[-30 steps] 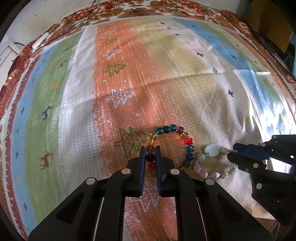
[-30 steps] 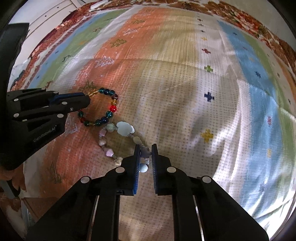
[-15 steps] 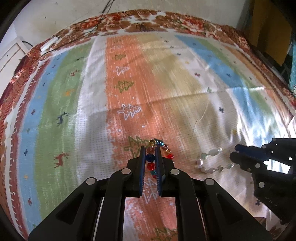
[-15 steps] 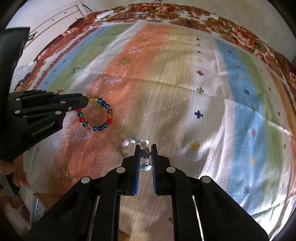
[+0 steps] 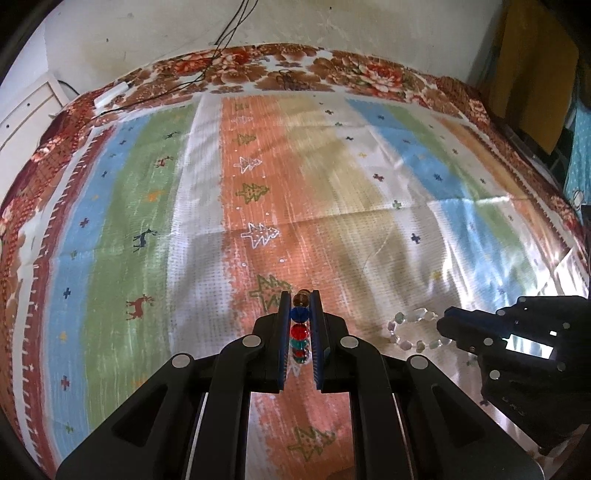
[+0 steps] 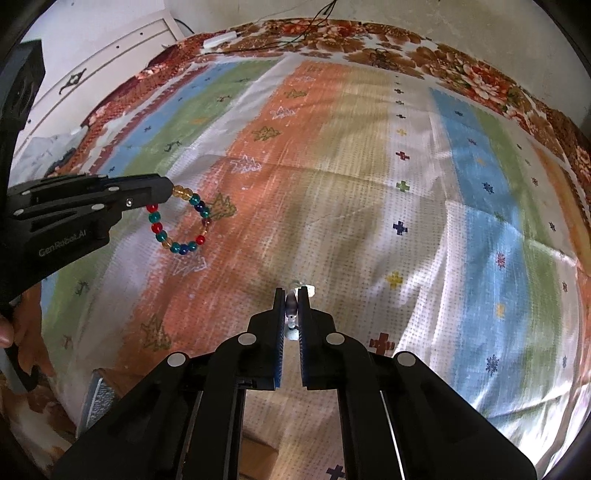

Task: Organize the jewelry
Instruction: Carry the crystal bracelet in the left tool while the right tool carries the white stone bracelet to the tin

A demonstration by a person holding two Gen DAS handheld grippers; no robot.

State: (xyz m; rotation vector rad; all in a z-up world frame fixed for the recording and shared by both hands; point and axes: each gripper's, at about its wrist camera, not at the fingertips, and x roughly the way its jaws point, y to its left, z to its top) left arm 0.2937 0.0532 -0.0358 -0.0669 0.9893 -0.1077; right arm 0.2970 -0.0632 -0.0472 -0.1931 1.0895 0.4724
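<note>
My left gripper (image 5: 300, 295) is shut on a bracelet of coloured glass beads (image 5: 299, 332) and holds it in the air above the striped cloth (image 5: 325, 177). In the right wrist view the same bracelet (image 6: 181, 225) hangs as a ring from the left gripper (image 6: 168, 192). My right gripper (image 6: 291, 291) is shut on a bracelet of pale stone beads (image 6: 291, 306), mostly hidden between the pads. In the left wrist view that pale bracelet (image 5: 413, 328) hangs from the right gripper (image 5: 443, 325).
The cloth covers a bed with a brown floral blanket border (image 5: 332, 74). Black cables (image 5: 221, 33) and a white plug strip (image 5: 110, 94) lie at the far edge. A white cabinet (image 6: 110, 66) stands at the left, a yellow board (image 5: 532, 62) at the right.
Both grippers have lifted away from the cloth, each carrying its bracelet. The two bracelets, which lay touching on the cloth, now hang apart in the air.
</note>
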